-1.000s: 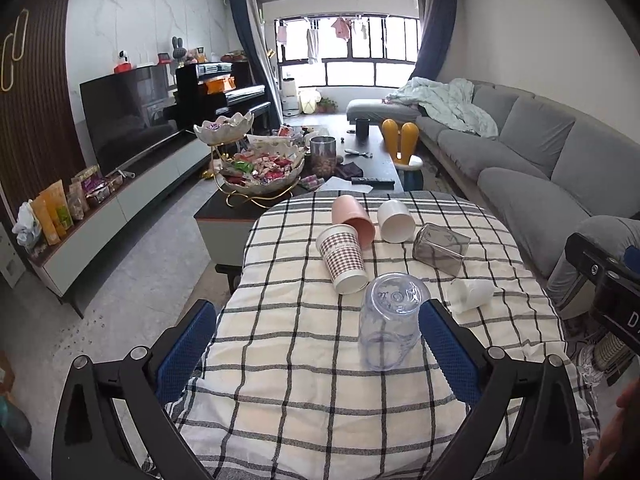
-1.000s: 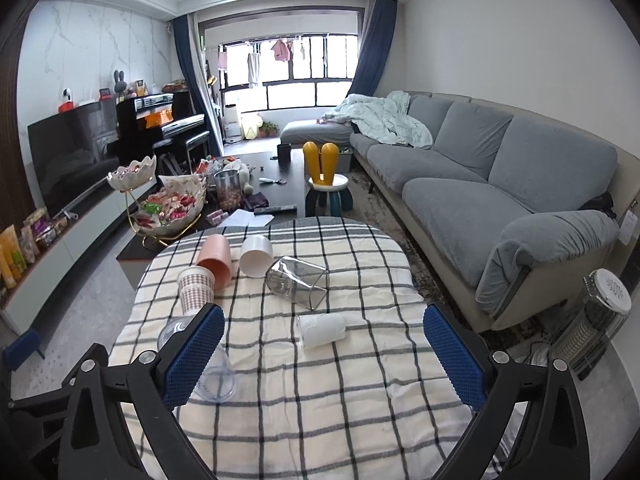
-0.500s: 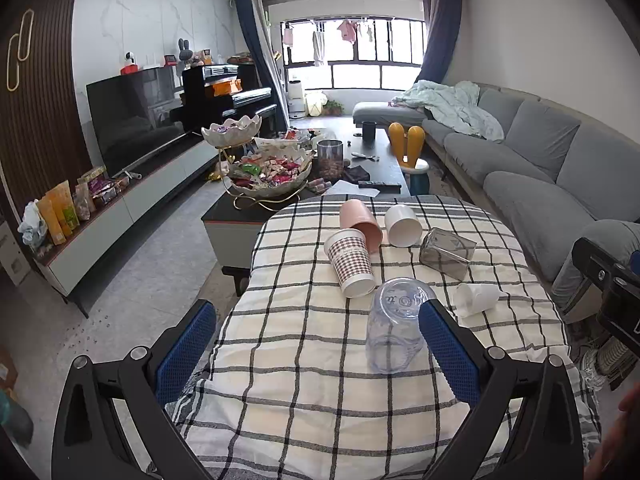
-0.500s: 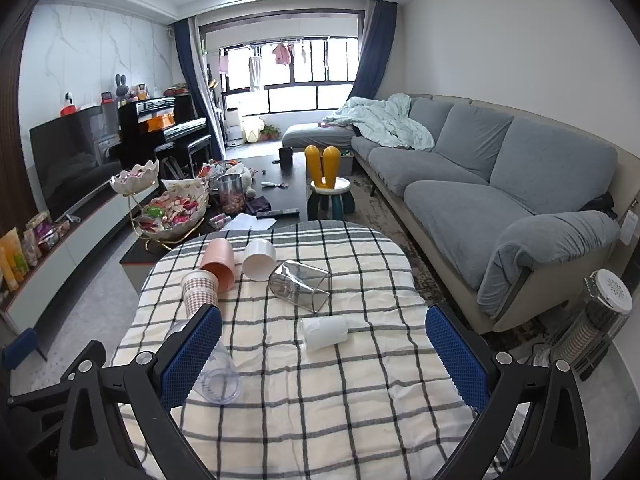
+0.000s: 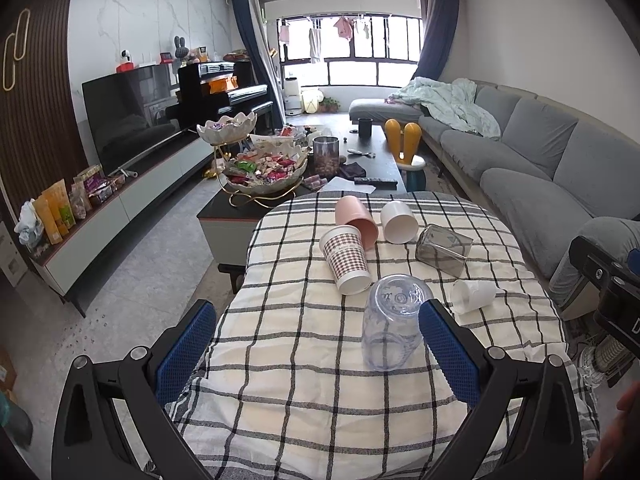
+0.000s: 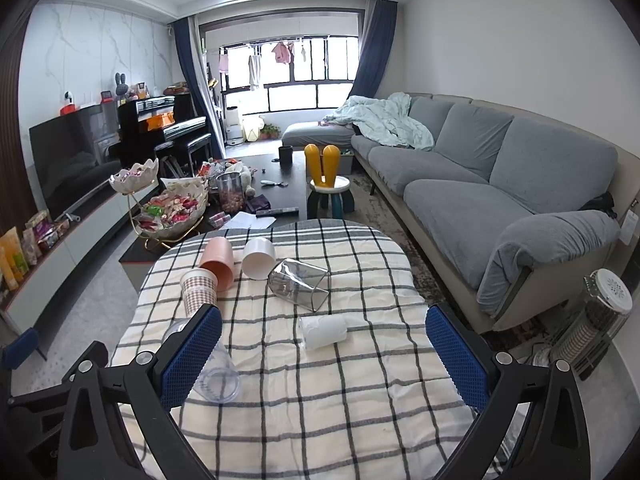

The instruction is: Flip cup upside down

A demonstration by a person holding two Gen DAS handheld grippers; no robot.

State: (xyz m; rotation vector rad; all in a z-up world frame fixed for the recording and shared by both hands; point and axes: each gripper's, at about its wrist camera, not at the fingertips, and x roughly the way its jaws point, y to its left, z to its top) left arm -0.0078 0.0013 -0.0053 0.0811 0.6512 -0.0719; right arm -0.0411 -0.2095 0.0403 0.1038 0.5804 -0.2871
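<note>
A clear plastic cup (image 5: 394, 322) stands upside down on the checked tablecloth (image 5: 304, 360); in the right wrist view it (image 6: 218, 376) is partly hidden behind a finger. My left gripper (image 5: 316, 350) is open and empty, the cup just inside its right fingertip. My right gripper (image 6: 324, 354) is open and empty above the table. Lying on their sides are a checked paper cup (image 5: 346, 260), a pink cup (image 5: 356, 216), a white cup (image 5: 398, 222), a smoky glass (image 5: 444, 248) and a small clear cup (image 5: 472, 296).
A coffee table (image 5: 360, 152) with snack bowls (image 5: 264, 172) stands beyond the table. A grey sofa (image 6: 500, 184) runs along the right. A heater (image 6: 596, 324) stands on the floor at right. A TV unit (image 5: 132, 196) lines the left wall.
Both grippers have drawn back and risen a little from the table. The clear cup stays upside down where it stood.
</note>
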